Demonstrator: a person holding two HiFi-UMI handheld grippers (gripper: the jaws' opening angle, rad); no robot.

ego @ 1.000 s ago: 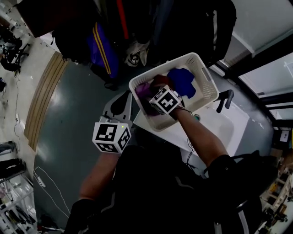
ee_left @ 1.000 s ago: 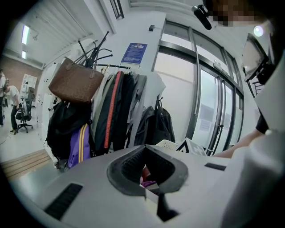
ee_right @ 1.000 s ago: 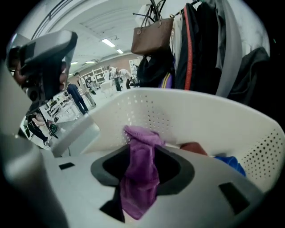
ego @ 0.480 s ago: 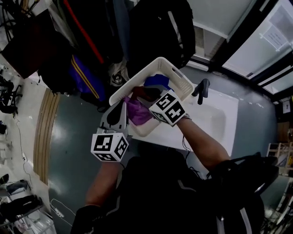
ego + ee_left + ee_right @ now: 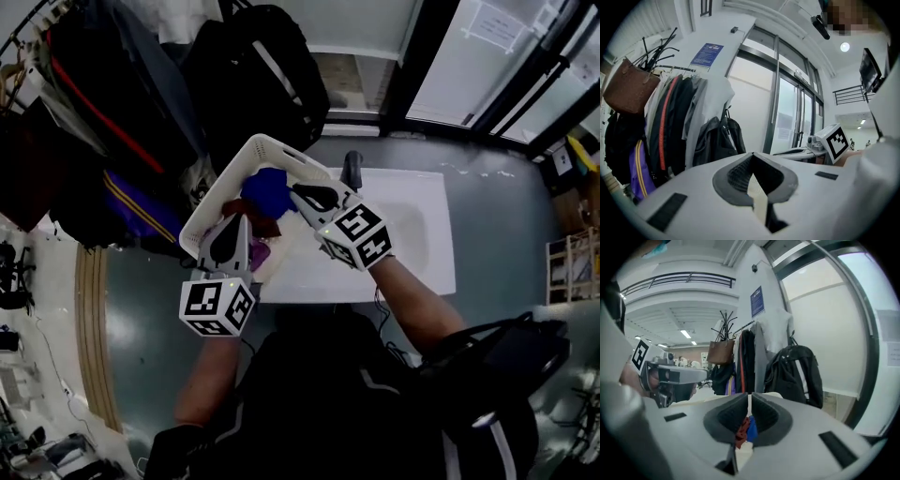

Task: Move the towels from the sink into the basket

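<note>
My right gripper (image 5: 302,192) hangs over the basket (image 5: 246,150). Its jaws have just been closing and now stand at a thin slit with nothing pinched. Red and blue cloth shows through the slit, lying beyond in the basket. My left gripper (image 5: 232,225) is clenched too and empty, poised at the basket's near side.

The towels lie in the basket: a blue towel (image 5: 267,190), a red towel (image 5: 246,212) touching it, and a purple towel (image 5: 259,253) nearer me. The sink (image 5: 412,225) shows bare white wherever I can see it, so I judge the job about finished.

These towels should be light, soft and floppy. If one needs tucking in, I'd pinch a raised fold near its middle, because an edge grip would let it trail over the side.
</note>
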